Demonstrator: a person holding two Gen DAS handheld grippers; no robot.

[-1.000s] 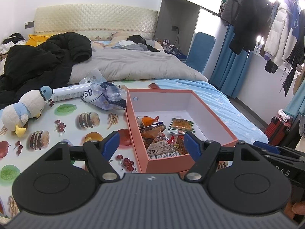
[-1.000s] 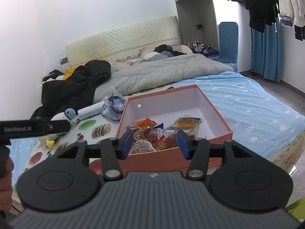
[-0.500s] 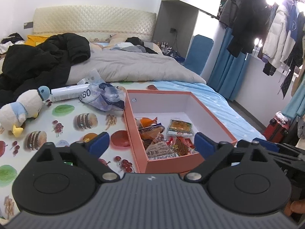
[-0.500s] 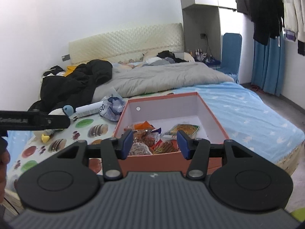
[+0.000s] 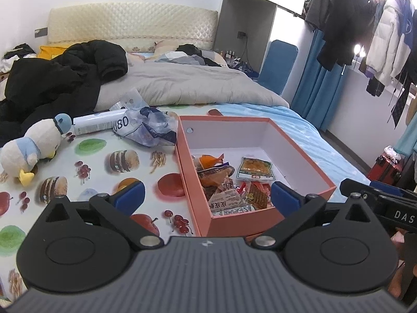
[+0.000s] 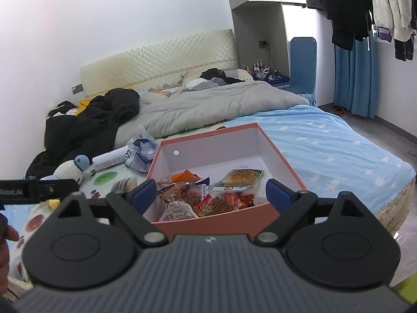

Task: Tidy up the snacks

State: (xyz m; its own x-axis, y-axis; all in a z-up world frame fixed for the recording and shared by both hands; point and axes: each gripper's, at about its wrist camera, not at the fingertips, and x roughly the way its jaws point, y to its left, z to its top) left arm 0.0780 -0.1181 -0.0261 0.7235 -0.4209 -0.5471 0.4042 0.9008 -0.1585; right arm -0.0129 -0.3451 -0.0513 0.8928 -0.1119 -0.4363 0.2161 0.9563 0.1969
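Observation:
An open orange box (image 5: 310,167) with a white inside lies on the bed on a food-print cloth; it also shows in the right wrist view (image 6: 284,161). Several snack packets (image 5: 229,182) lie in its near half, among them a flat green-edged packet (image 5: 256,169); the snack packets (image 6: 206,198) also show in the right wrist view. My left gripper (image 5: 207,199) is open and empty, held back from the box's near edge. My right gripper (image 6: 212,193) is open and empty, just before the box's near wall.
A crumpled blue-white plastic bag (image 5: 148,127), a white tube (image 5: 100,124) and a plush duck (image 5: 34,146) lie left of the box on the cloth (image 5: 104,172). A black coat (image 5: 62,80) and grey duvet (image 5: 187,86) lie behind. The right gripper's arm (image 5: 380,203) shows at right.
Both grippers have opened wider: the left over the whole second, the right in the last half second. Both views have drawn back slightly from the box.

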